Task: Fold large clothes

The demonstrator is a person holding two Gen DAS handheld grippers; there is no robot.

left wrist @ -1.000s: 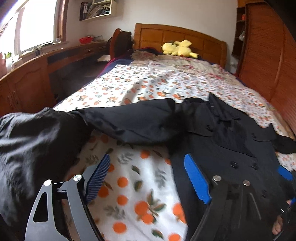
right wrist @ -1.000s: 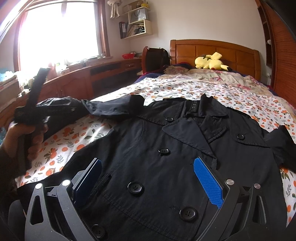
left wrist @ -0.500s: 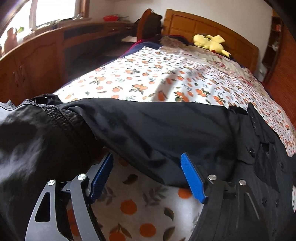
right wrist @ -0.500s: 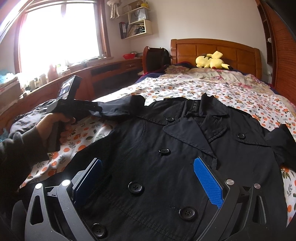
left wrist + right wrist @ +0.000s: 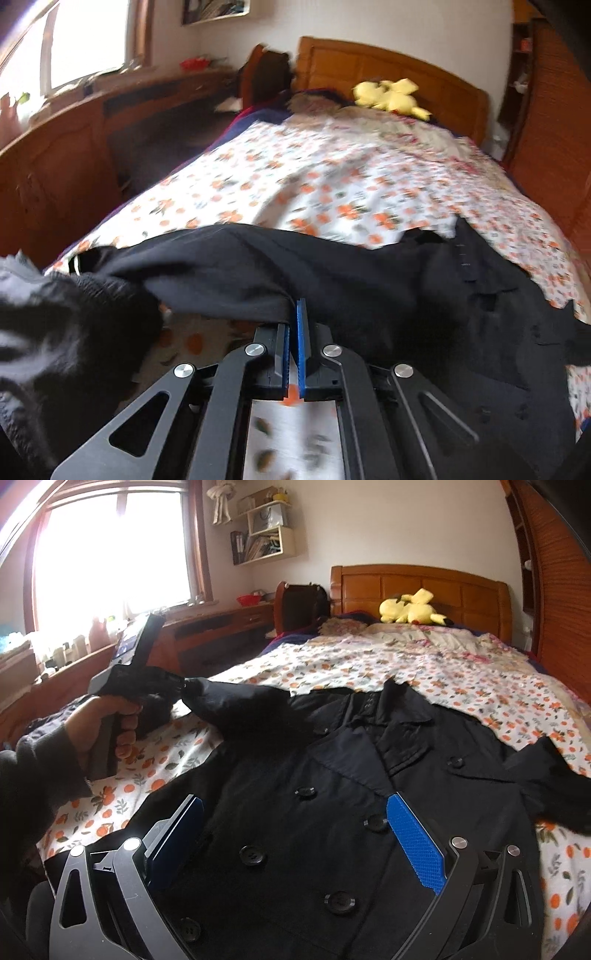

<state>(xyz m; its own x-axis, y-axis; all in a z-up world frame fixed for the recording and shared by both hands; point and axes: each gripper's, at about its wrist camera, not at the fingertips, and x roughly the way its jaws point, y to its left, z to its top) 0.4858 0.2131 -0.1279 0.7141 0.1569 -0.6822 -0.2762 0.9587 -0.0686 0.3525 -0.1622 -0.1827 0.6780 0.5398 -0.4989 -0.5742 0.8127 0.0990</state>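
A black double-breasted coat point(image 5: 332, 812) lies front up on the bed, collar toward the headboard; it also shows in the left wrist view point(image 5: 461, 314). Its left sleeve point(image 5: 240, 273) stretches out to the left. My left gripper point(image 5: 293, 310) is shut on the lower edge of that sleeve and lifts it a little; in the right wrist view it point(image 5: 181, 685) pinches the sleeve point(image 5: 236, 701) near its end. My right gripper point(image 5: 295, 834) is open and empty, hovering low over the coat's buttoned front.
The bed has an orange-flowered sheet point(image 5: 314, 184) and a wooden headboard point(image 5: 417, 587) with a yellow plush toy point(image 5: 410, 609). Another dark garment point(image 5: 55, 350) is heaped at the bed's left edge. A wooden desk point(image 5: 207, 631) runs under the window; a wardrobe point(image 5: 561, 590) stands at right.
My left gripper moved forward to the sleeve and closed on its edge, then raised it slightly. The right gripper has stayed still and open over the coat.
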